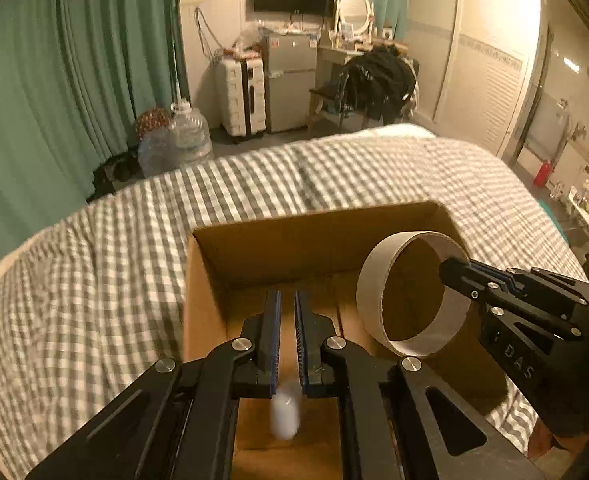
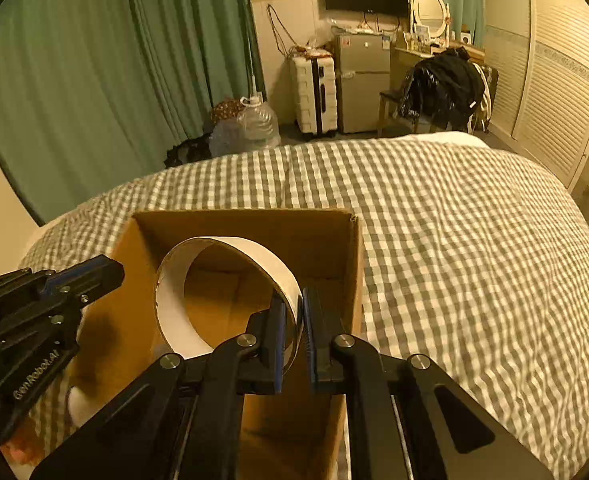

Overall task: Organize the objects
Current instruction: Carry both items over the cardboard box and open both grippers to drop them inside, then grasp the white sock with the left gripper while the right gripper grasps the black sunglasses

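Observation:
An open cardboard box [image 1: 318, 236] [image 2: 238, 220] sits on the checked bed. My left gripper [image 1: 287, 300] hangs over the box with its jaws slightly apart. A small white blurred object [image 1: 285, 410] is just below the jaws, over the box floor, free of the pads. My right gripper [image 2: 298, 308] is shut on the wall of a wide white cardboard ring [image 2: 230, 292] and holds it over the box. The ring [image 1: 410, 292] and the right gripper [image 1: 454, 270] show at the right in the left wrist view. The left gripper [image 2: 110, 270] shows at the left in the right wrist view.
The bed has a grey-and-white checked cover [image 1: 94, 280] [image 2: 454, 240]. Beyond it are green curtains [image 1: 54, 80], water jugs [image 1: 186, 136], a white suitcase [image 1: 242, 96], a small fridge [image 1: 290, 80], a chair with dark clothes [image 1: 378, 80] and a wardrobe [image 1: 474, 60].

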### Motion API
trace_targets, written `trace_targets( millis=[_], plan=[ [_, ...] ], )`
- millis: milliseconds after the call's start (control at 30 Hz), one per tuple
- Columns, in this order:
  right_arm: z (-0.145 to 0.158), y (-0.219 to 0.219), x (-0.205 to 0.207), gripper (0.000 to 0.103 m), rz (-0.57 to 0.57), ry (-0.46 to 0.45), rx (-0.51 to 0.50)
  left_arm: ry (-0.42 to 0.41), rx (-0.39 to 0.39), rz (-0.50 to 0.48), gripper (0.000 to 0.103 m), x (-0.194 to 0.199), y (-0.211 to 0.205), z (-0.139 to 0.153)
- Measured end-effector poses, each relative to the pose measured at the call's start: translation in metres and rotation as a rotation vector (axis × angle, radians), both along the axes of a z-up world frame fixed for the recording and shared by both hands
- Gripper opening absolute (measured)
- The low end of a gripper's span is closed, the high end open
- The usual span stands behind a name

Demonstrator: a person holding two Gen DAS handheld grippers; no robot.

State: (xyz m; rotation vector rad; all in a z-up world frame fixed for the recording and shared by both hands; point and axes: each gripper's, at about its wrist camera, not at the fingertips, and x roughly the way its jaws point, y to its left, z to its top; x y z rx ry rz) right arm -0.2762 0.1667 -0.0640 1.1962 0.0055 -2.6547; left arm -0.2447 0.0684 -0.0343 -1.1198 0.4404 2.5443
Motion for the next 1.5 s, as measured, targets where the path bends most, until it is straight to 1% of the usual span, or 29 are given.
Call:
trace_targets(
  millis=[133,200,233,267,300,333,367,400,433,467,500,533,567,600,667,733,833,900,1067,1267,1367,1433,1500],
  plan=[
    [-0.019,-0.001,-0.008,0.008,-0.003,-0.024,0.001,-0.040,-0.011,0.002,0.008,-0.008,-0.001,-0.021],
    [-0.021,0.001,-0.007,0.011,-0.006,-0.023,0.000,-0.045,-0.020,0.000,0.008,-0.007,-0.001,-0.024],
    [-0.019,0.003,-0.007,0.019,-0.009,-0.019,-0.005,-0.044,-0.027,0.001,0.008,-0.004,-0.002,-0.024],
    [-0.016,0.006,-0.005,0.036,-0.014,-0.010,-0.021,-0.043,-0.027,0.001,0.009,0.000,-0.003,-0.022],
    [-0.013,0.008,-0.003,0.044,-0.018,-0.006,-0.035,-0.043,-0.027,-0.001,0.009,0.002,-0.004,-0.021],
    [-0.007,0.011,0.001,0.057,-0.013,0.001,-0.062,-0.045,-0.028,0.000,0.010,0.006,-0.006,-0.018],
    [-0.001,0.012,0.007,0.063,-0.011,0.013,-0.089,-0.046,-0.029,0.005,0.012,0.010,-0.009,-0.014],
    [0.006,0.014,0.010,0.064,-0.017,0.026,-0.095,-0.046,-0.029,0.013,0.018,0.015,-0.012,-0.009],
    [0.013,0.015,0.015,0.065,-0.024,0.040,-0.093,-0.041,-0.026,0.026,0.026,0.020,-0.017,-0.003],
    [0.024,0.016,0.023,0.069,-0.025,0.058,-0.081,-0.034,-0.019,0.032,0.030,0.026,-0.020,0.003],
    [0.028,0.017,0.026,0.072,-0.023,0.065,-0.077,-0.020,-0.011,0.037,0.041,0.035,-0.025,0.012],
    [0.037,0.018,0.030,0.074,-0.023,0.075,-0.071,-0.011,-0.007,0.039,0.049,0.040,-0.028,0.018],
    [0.048,0.022,0.034,0.075,-0.027,0.092,-0.064,0.011,-0.005,0.043,0.065,0.051,-0.033,0.028],
    [0.055,0.023,0.041,0.075,-0.028,0.102,-0.059,0.026,-0.006,0.045,0.073,0.056,-0.035,0.034],
    [0.072,0.023,0.056,0.080,-0.032,0.124,-0.052,0.063,-0.009,0.050,0.077,0.073,-0.041,0.051],
    [0.090,0.023,0.074,0.082,-0.028,0.148,-0.043,0.081,-0.014,0.058,0.086,0.089,-0.047,0.067],
    [0.114,0.021,0.107,0.087,-0.020,0.183,-0.011,0.110,0.005,0.068,0.093,0.115,-0.057,0.087],
    [0.126,0.022,0.125,0.091,-0.017,0.204,-0.002,0.128,0.007,0.074,0.099,0.129,-0.062,0.097],
    [0.149,0.030,0.166,0.091,0.001,0.240,-0.005,0.176,-0.022,0.066,0.101,0.169,-0.071,0.111],
    [0.165,0.039,0.200,0.091,-0.011,0.276,0.000,0.181,-0.027,0.076,0.102,0.193,-0.079,0.109],
    [0.161,0.042,0.212,0.091,-0.013,0.279,0.023,0.175,-0.035,0.092,0.102,0.199,-0.083,0.100],
    [0.152,0.046,0.218,0.091,-0.014,0.271,0.030,0.175,-0.042,0.112,0.102,0.201,-0.086,0.088],
    [0.136,0.047,0.217,0.091,-0.015,0.249,0.034,0.174,-0.055,0.128,0.102,0.204,-0.089,0.072]
  ],
)
